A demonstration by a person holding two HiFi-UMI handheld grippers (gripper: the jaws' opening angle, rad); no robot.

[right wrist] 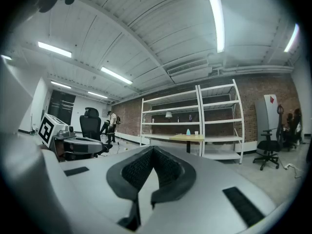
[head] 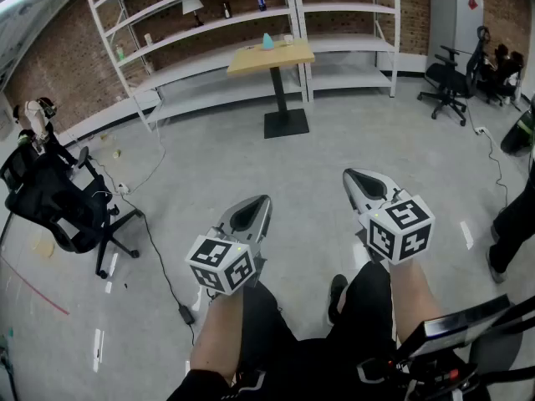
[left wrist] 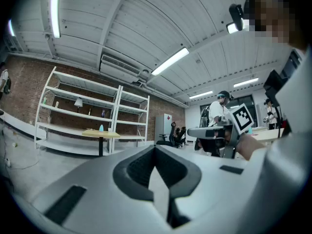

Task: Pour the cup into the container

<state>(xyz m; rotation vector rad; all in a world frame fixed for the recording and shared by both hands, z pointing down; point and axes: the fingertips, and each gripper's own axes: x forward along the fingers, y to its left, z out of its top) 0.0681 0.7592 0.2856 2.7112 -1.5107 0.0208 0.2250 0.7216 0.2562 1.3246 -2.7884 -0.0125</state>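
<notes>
A small wooden table [head: 272,57] stands far off in front of the white shelves. On it are a teal cup [head: 267,41] and a small white container [head: 287,38]. Both show tiny in the left gripper view as table [left wrist: 101,133] and teal cup [left wrist: 101,127], and in the right gripper view as table [right wrist: 187,137] and cup [right wrist: 188,131]. My left gripper [head: 251,212] and right gripper [head: 361,182] hang side by side over the bare floor, well short of the table. Each is shut with nothing in it; the jaws meet at a seam [left wrist: 156,152] [right wrist: 153,152].
A black office chair [head: 67,207] stands at the left with cables [head: 159,257] trailing over the floor. More chairs [head: 451,82] are at the back right, and a person's leg [head: 512,228] at the right edge. White shelving [head: 209,23] lines the brick wall.
</notes>
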